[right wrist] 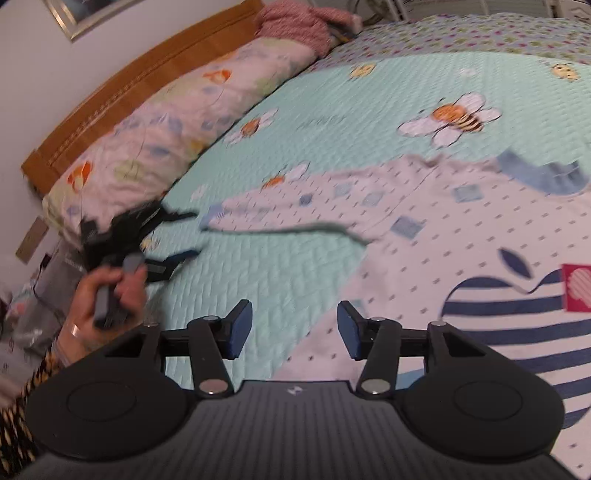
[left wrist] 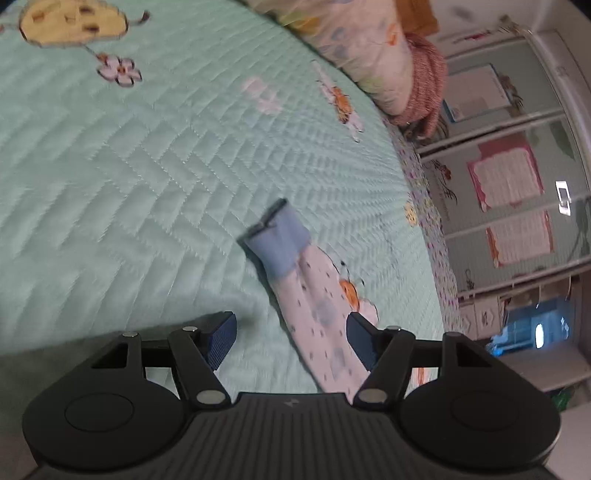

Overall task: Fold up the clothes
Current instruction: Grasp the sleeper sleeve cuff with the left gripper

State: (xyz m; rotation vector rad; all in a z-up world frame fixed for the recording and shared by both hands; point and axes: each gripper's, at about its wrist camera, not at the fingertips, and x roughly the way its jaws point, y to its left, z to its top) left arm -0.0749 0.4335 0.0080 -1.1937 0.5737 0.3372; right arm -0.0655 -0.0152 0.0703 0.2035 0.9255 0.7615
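While spread flat | white dotted shirt [right wrist: 424, 236] | blue cuffs, striped apple print

— What did the room look like?

— A bed [right wrist: 295, 266] filled most of it, under a mint quilted cover [left wrist: 147, 184] printed with bees and flowers. A wooden headboard [right wrist: 122, 92] stood against a pale wall [right wrist: 44, 74], where a framed picture [right wrist: 74, 14] hung.

— Anything along the headboard?

— A floral pillow [right wrist: 147, 147], and a reddish knitted bundle [left wrist: 424, 85] at its far end.

— And beyond the bed?

— White-framed cabinet doors [left wrist: 517, 166] with pink sheets [left wrist: 506, 177] of paper stuck on them. The views were blurred, so finer detail was lost.
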